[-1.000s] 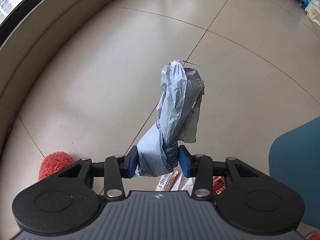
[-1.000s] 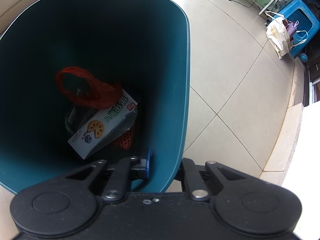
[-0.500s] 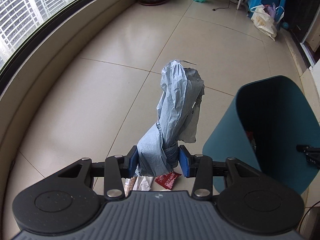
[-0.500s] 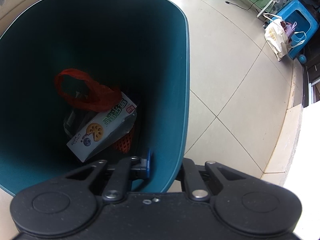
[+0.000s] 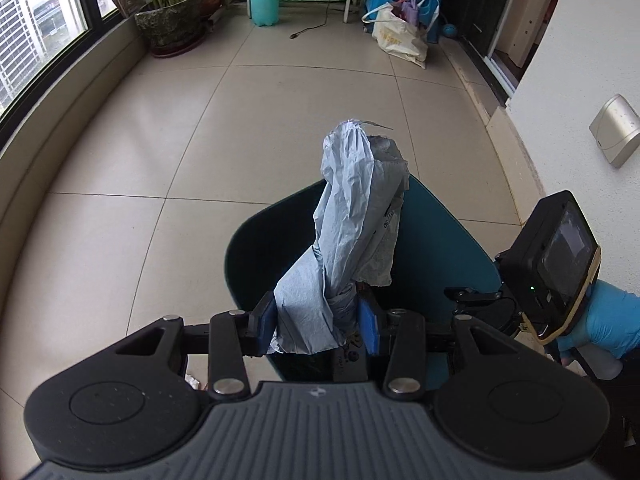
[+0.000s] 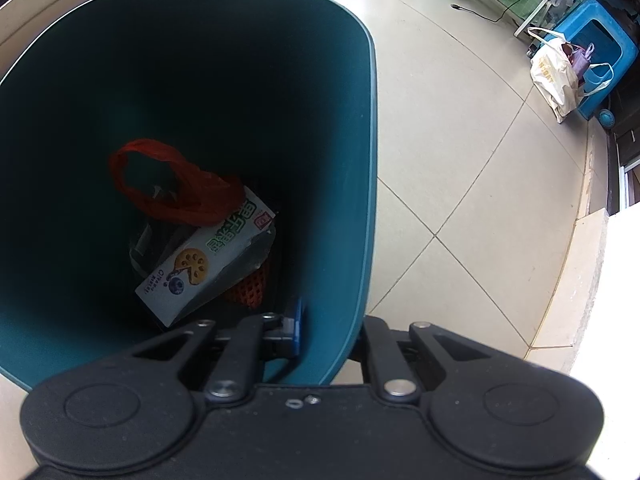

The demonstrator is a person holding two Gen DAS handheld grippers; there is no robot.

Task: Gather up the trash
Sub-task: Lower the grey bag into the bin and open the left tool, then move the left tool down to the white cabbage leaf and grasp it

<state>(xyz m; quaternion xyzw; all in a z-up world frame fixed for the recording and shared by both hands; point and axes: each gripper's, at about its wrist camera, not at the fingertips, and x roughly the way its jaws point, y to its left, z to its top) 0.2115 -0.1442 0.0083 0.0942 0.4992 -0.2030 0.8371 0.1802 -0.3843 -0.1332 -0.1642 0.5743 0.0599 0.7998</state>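
Above the bin: a crumpled blue paper wad (image 5: 344,240) stands up between the left tongs (image 5: 318,320), over the open mouth of the teal bin (image 5: 436,240).
Left tongs: clenched on the lower end of the paper wad, a blue pad pressing on each side of it.
Right tongs: clamped on the bin's wall at its near rim (image 6: 326,336), one blue pad (image 6: 297,328) inside the bin, the other finger outside and hidden behind the wall.
Bin: teal, tall, open at the top; its rim (image 6: 372,128) curves past the right tongs in the right wrist view.
Bin contents: a red plastic bag (image 6: 172,184) with a loop handle, a white snack packet (image 6: 208,264) with green print lying against it, and an orange mesh piece (image 6: 250,290) under the packet's edge, all at the bottom.
Person: a hand in a blue glove (image 5: 608,320) holds the right tool, whose camera (image 5: 556,264) shows at the right of the left wrist view.
Floor: beige tiles (image 5: 160,140).
Farther off: a plant pot (image 5: 172,20) by the window, a turquoise spray bottle (image 5: 264,0), a blue stool (image 6: 604,48), and a cream bag (image 6: 556,76) leaning against the stool.
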